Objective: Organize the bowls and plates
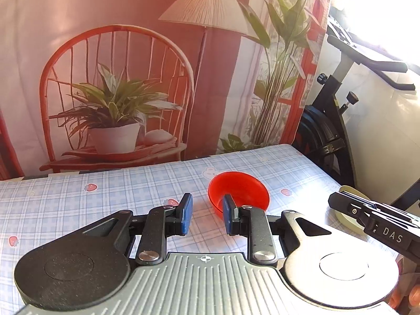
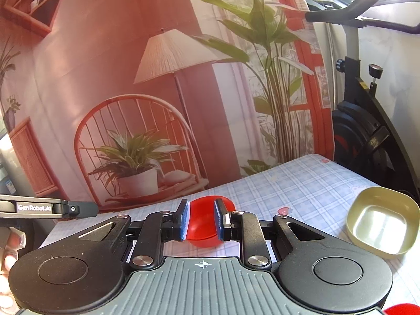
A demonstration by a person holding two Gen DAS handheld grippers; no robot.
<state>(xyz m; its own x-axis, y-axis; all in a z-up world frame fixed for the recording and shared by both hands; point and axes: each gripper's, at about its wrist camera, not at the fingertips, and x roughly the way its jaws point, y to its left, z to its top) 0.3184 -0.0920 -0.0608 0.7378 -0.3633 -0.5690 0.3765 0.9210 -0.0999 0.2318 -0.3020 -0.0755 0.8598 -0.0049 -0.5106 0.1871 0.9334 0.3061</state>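
A red bowl (image 1: 239,193) stands upright on the checked tablecloth (image 1: 105,199), just ahead and right of my left gripper (image 1: 207,216), which is open and empty above the cloth. In the right wrist view the red bowl (image 2: 202,220) shows between the fingers of my right gripper (image 2: 201,219), which is open; the bowl lies beyond the tips, not held. A pale green square bowl (image 2: 382,221) stands upright to the right. In the left wrist view its rim (image 1: 346,219) shows behind the right gripper's body (image 1: 378,223).
A printed backdrop (image 1: 131,65) with a chair, plant and lamp hangs behind the table's far edge. An exercise bike (image 2: 367,120) stands past the table's right edge. The left gripper's body (image 2: 47,207) reaches in at the left. A red object (image 2: 401,310) peeks in at bottom right.
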